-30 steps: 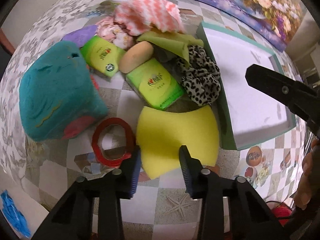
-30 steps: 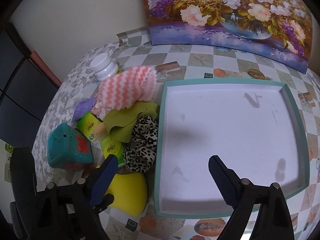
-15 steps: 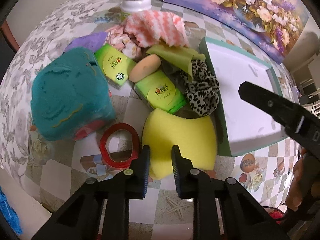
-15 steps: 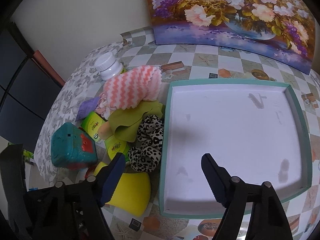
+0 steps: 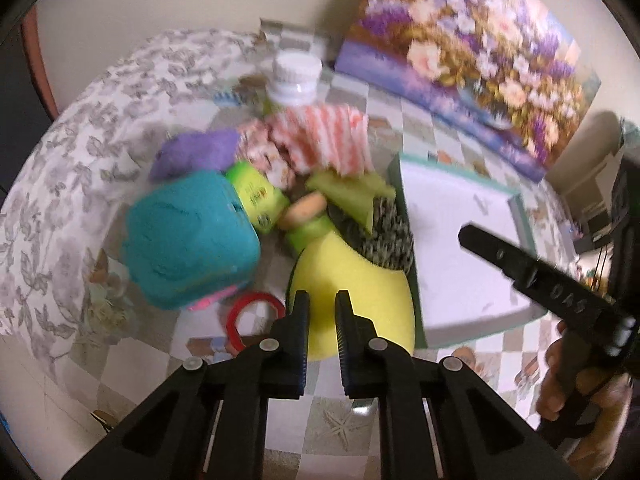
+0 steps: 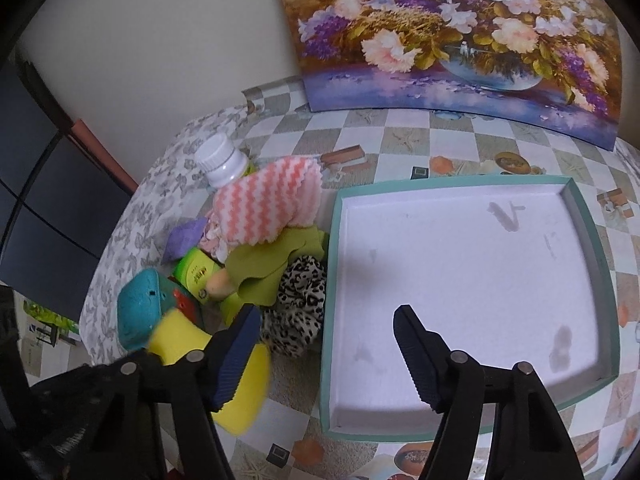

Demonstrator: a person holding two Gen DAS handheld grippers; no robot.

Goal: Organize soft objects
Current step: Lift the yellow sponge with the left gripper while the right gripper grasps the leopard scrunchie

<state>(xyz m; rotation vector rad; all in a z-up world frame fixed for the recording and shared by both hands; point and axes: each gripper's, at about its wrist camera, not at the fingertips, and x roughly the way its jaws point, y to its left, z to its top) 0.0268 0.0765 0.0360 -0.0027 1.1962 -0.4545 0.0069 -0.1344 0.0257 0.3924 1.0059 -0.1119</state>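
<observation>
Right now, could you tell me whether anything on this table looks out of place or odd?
Yes: the white tray sits empty while the soft things are heaped beside it. A hard red tape ring and a bottle sit among them, and the tray floor shows grey smudges.

The sponge (image 5: 356, 288) is bright yellow. The plush cube (image 5: 188, 240) is teal with a pink-red patch. The towel (image 6: 268, 204) has coral and white zigzags. The scrunchie (image 6: 300, 308) is leopard-spotted black on cream. The cloth (image 6: 272, 264) is olive green, the packets (image 5: 256, 196) lime green. The tape ring (image 5: 250, 316) is red. The tray (image 6: 592, 240) is white with a teal rim. The tablecloth (image 6: 400, 140) is checkered grey and white.
</observation>
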